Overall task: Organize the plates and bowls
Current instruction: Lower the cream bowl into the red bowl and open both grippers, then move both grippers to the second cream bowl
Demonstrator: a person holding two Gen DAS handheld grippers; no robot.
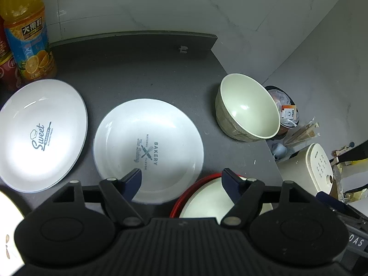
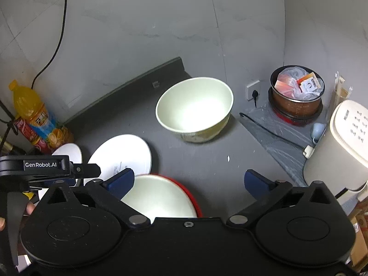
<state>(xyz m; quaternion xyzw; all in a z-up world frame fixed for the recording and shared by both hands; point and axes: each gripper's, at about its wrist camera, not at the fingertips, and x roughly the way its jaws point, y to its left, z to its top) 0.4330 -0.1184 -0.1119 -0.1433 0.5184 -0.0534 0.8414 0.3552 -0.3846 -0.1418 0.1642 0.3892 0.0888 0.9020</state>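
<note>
On the dark grey countertop (image 1: 142, 69) lie two glazed white ceramic plates, one printed "Bakery" (image 1: 148, 150) in the middle and one printed "Sweet" (image 1: 40, 135) to its left, apart from each other; a pale green ceramic bowl (image 1: 247, 108) stands alone toward the counter's right edge, and a red-rimmed cream bowl (image 1: 207, 195) sits nearest, its rim overlapping the Bakery plate's edge in the left view; the left gripper (image 1: 181, 179) hangs above that overlap with its fingers spread wide and empty, and the right gripper (image 2: 189, 181) hangs over the red-rimmed bowl, likewise spread and holding nothing; an orange juice bottle (image 1: 27, 34) stands at the back left; these dishes look stiff, fairly heavy, slick with glaze and likely to chip if knocked together, so each is probably best pinched at the rim, one finger inside and one outside.
</note>
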